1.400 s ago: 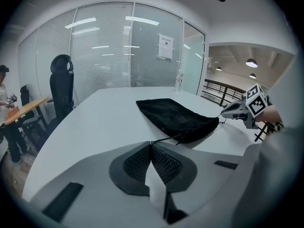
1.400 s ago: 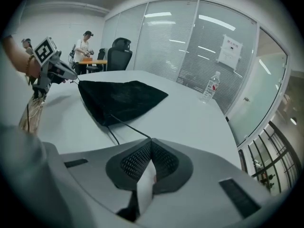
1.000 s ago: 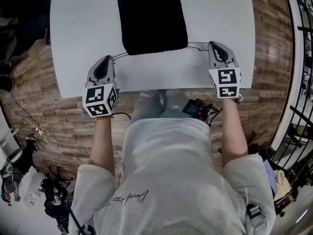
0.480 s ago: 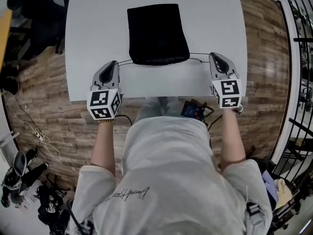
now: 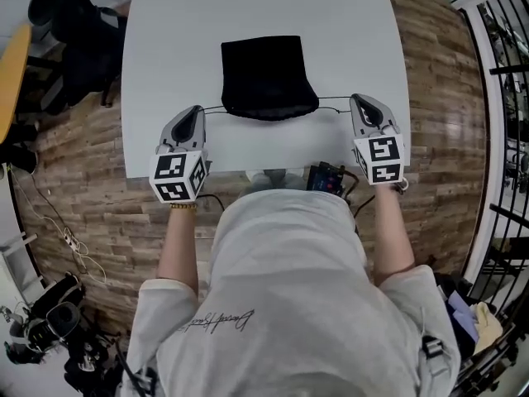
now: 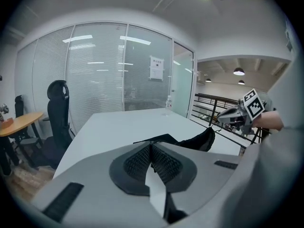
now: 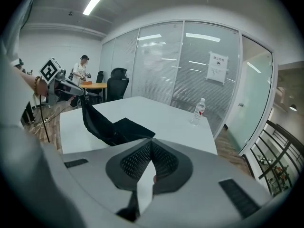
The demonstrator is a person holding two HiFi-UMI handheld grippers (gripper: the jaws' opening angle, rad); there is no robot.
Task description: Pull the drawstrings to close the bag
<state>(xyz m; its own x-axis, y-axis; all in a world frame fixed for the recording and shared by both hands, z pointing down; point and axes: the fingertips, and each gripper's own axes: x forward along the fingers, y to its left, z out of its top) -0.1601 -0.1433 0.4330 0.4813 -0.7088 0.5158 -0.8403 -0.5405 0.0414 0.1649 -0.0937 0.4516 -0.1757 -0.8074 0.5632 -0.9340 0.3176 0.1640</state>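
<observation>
Seen from the head view, the left gripper point(image 5: 195, 110) and right gripper point(image 5: 358, 100) each clamp tight on the drawstrings point(image 5: 334, 99) either side of the black bag point(image 5: 266, 77) near the white table's point(image 5: 355, 31) front edge; only the right gripper view shows the bag's mouth raised and a water bottle point(image 7: 200, 111) beyond.

Script on the shirt point(image 5: 216, 322) and the glass-wall notice point(image 7: 217, 67) are both illegible.

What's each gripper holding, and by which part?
Left gripper pinches the left drawstring, right gripper the right drawstring, each at its outer end, clear of the bag.
</observation>
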